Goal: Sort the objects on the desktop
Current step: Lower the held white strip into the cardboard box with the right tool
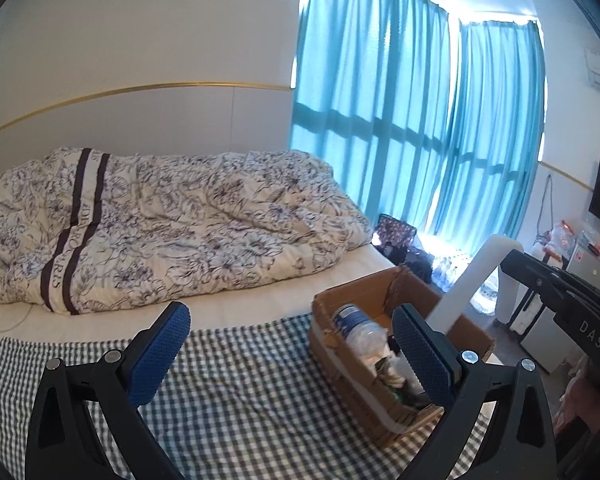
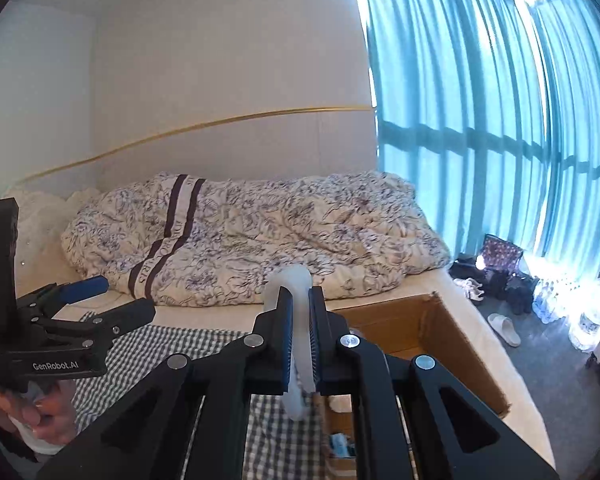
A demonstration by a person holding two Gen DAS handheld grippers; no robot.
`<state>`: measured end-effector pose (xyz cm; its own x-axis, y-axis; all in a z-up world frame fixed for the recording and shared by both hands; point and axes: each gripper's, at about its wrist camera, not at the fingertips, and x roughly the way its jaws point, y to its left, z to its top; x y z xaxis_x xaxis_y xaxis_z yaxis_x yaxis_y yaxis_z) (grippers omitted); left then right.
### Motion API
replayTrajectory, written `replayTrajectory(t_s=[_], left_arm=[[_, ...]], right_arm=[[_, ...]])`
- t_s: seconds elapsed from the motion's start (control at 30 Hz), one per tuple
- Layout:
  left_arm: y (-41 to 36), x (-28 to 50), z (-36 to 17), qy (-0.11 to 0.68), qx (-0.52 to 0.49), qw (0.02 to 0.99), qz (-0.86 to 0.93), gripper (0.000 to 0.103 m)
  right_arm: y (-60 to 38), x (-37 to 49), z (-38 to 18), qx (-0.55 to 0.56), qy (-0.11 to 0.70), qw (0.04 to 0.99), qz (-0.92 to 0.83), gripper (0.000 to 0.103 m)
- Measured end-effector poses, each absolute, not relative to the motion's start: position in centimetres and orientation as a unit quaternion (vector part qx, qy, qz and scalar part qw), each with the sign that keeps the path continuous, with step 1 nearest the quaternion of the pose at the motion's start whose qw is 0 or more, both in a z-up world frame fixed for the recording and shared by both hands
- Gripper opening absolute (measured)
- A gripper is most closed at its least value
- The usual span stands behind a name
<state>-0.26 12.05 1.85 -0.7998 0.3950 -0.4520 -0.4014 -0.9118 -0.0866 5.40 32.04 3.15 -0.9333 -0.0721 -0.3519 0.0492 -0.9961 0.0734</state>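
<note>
The cardboard box (image 1: pixel 384 376) held a plastic bottle (image 1: pixel 354 322) and wrappers; the right gripper (image 2: pixel 300 344) clenched a white bar (image 2: pixel 290 280), the left gripper (image 1: pixel 296 350) stood released

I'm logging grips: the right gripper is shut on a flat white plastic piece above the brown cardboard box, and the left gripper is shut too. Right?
Not quite. The left gripper stands open and empty, as the left wrist view shows. The right gripper is indeed shut on the flat white plastic piece above the brown cardboard box.
</note>
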Motion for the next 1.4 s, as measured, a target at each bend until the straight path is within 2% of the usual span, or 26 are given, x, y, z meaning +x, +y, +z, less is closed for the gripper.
replayTrajectory(t_s=[0.47, 0.77, 1.2, 1.33, 1.4], left_arm=[[17.1, -2.3, 0.4, 0.014, -0.249, 0.248, 0.936, 0.103], [19.0, -4.5, -1.6, 0.024, -0.27, 0.249, 0.93, 0.103], [20.4, -7.7, -5.1, 0.035, -0.312, 0.237, 0.919, 0.103], [20.8, -8.1, -5.9, 0.038, -0.323, 0.236, 0.916, 0.103], [20.9, -8.2, -6.2, 0.039, -0.327, 0.236, 0.914, 0.103]], right_arm=[[37.6, 4.7, 2.5, 0.183, -0.057, -0.019, -0.981, 0.008], [39.9, 1.5, -1.3, 0.234, -0.074, -0.042, -0.968, 0.012], [42.9, -2.3, -7.2, 0.305, -0.098, -0.053, -0.946, 0.013], [43.0, -3.0, -8.6, 0.323, -0.099, -0.063, -0.939, 0.019], [43.3, -3.4, -9.3, 0.335, -0.097, -0.077, -0.934, 0.032]])
